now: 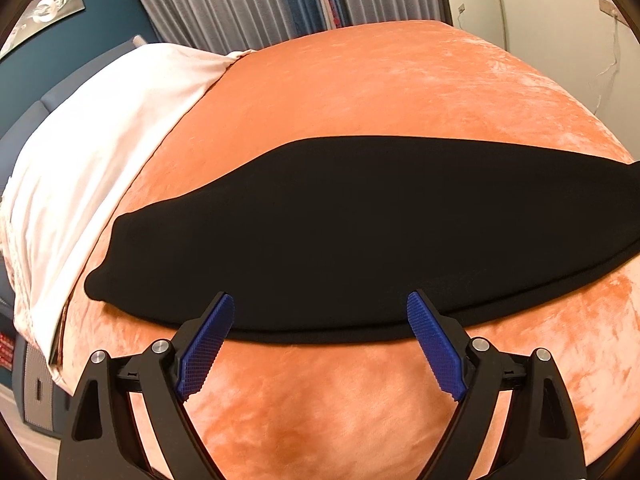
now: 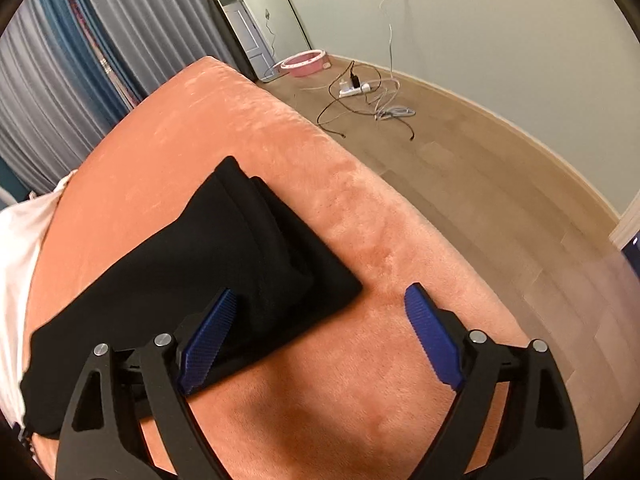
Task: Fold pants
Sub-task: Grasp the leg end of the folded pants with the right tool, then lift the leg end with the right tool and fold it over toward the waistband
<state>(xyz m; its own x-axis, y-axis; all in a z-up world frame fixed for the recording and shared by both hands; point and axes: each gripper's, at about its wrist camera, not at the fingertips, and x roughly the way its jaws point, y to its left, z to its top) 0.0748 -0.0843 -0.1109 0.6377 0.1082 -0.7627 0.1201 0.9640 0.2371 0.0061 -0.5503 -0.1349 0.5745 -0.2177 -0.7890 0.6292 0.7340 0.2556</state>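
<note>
Black pants (image 1: 340, 232) lie flat in a long folded strip across an orange velvety bed cover (image 1: 360, 92). My left gripper (image 1: 320, 304) hovers open just over the strip's near edge, its blue pads (image 1: 208, 344) apart with nothing pressed between them. In the right wrist view the same pants (image 2: 208, 256) end in a layered fold with a corner pointing right. My right gripper (image 2: 320, 300) is open over that corner; its left pad (image 2: 208, 340) sits above the cloth and its right pad (image 2: 434, 336) above bare orange cover (image 2: 248, 128).
A white sheet or pillow (image 1: 92, 152) lies along the bed's left side. Grey and blue curtains (image 1: 248, 4) hang behind the bed. To the right the bed edge drops to a wooden floor (image 2: 480, 184) with a power strip and cables (image 2: 356, 92) and a pink ring (image 2: 304, 66).
</note>
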